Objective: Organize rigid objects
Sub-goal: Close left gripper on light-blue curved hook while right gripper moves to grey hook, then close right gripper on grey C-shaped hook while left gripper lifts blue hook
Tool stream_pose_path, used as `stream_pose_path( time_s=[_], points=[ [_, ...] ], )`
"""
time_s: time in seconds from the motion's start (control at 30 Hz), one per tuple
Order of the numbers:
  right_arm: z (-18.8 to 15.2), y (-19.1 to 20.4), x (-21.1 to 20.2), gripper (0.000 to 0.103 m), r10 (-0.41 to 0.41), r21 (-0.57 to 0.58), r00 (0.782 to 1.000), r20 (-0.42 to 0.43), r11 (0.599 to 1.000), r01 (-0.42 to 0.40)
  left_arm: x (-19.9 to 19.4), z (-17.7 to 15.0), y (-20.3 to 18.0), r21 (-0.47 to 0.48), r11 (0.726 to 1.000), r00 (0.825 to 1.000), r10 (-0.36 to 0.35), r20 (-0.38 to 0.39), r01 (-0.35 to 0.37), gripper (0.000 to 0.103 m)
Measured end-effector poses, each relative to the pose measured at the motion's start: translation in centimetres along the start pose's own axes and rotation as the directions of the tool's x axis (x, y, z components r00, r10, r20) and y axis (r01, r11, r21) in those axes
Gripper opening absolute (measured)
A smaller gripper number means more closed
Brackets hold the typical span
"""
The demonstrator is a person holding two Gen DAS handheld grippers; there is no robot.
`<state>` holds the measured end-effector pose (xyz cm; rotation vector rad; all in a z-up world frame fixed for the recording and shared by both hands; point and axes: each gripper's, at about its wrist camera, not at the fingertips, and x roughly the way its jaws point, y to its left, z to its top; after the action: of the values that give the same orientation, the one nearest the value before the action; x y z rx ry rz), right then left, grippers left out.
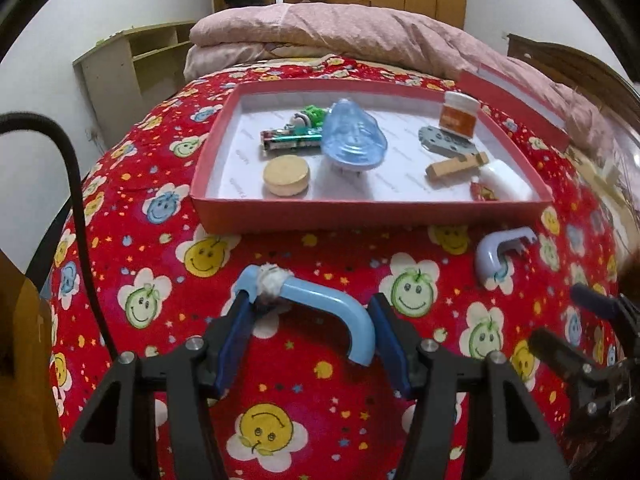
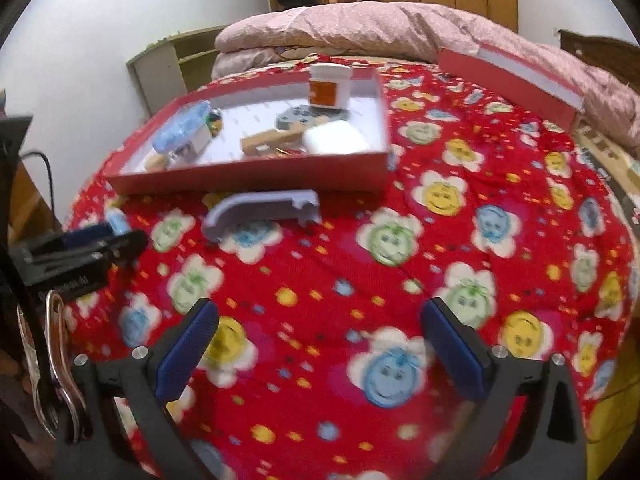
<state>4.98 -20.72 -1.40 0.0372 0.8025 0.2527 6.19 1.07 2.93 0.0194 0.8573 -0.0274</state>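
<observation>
Two grippers hover over the red smiley-print bedspread; the left gripper is clenched on a light blue curved handle, pads pressing its two ends, near the red tray; the right gripper stands released, nothing between its pads; a lavender curved handle lies on the spread just near the tray's front wall, right of the held one.

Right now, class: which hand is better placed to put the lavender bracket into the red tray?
Right. The right gripper stands open and empty, and the lavender bracket lies ahead before the red tray. The left gripper holds a blue handle.
</observation>
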Motion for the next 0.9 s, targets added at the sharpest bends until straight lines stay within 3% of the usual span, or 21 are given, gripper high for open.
stream_pose_path(
  time_s=[0.2, 0.33, 0.6, 0.77, 0.9],
  points=[
    [1.6, 2.5, 1.5, 0.103, -0.013, -0.066, 1.0, 0.007, 0.998, 0.014, 0.3, 0.0, 1.0, -0.048, 0.999, 1.0, -0.004, -0.01, 0.004, 0.062],
    [2.8, 3.5, 2.6, 0.103, -0.046, -0.098, 0.999, 0.018, 0.994, 0.047, 0.3, -0.2, 0.7, -0.03, 1.0, 1.0, 0.01, 0.004, -0.009, 0.062],
    [3.9, 4.3, 4.7, 0.103, -0.111, -0.089, 0.994, 0.019, 0.99, 0.112, 0.3, -0.2, 0.7, -0.033, 0.999, 1.0, 0.007, 0.0, -0.007, 0.062],
    [4.0, 4.2, 4.8, 0.103, -0.111, -0.086, 0.994, 0.021, 0.99, 0.112, 0.5, -0.2, 0.7, -0.039, 0.999, 1.0, 0.008, -0.003, -0.008, 0.062],
    [4.0, 4.3, 4.7, 0.097, -0.118, -0.086, 0.993, 0.029, 0.989, 0.12, 0.5, -0.2, 0.8, -0.039, 0.999, 1.0, 0.005, -0.002, -0.005, 0.062]
  ],
)
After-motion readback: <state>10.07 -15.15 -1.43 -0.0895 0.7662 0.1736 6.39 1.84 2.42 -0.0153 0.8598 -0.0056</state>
